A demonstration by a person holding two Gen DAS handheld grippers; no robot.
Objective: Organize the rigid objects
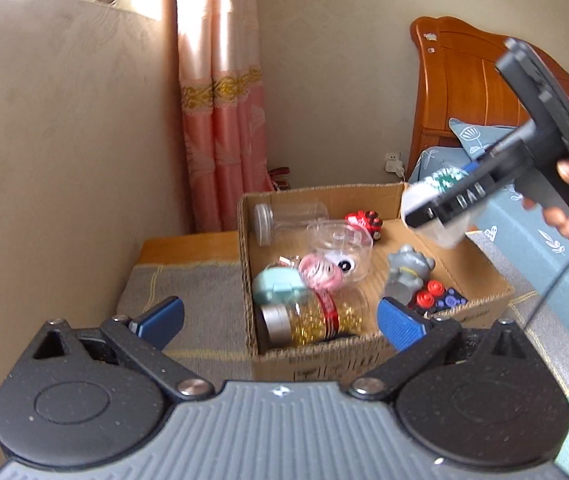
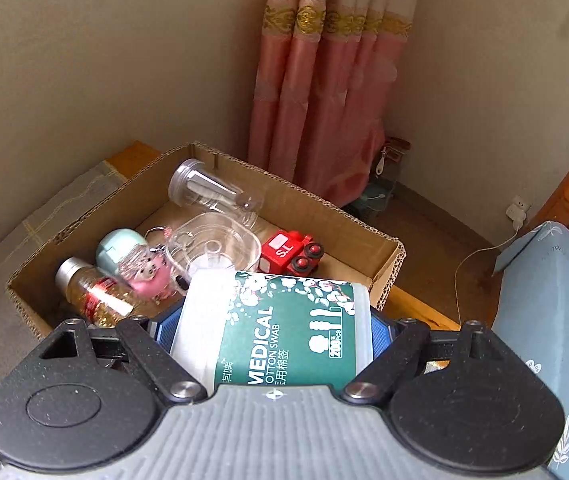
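The right gripper squeezes the white plastic swab box with a green label just above the brown cardboard box, the left gripper gapes empty, and dropping it might crack the clear plastic cup.
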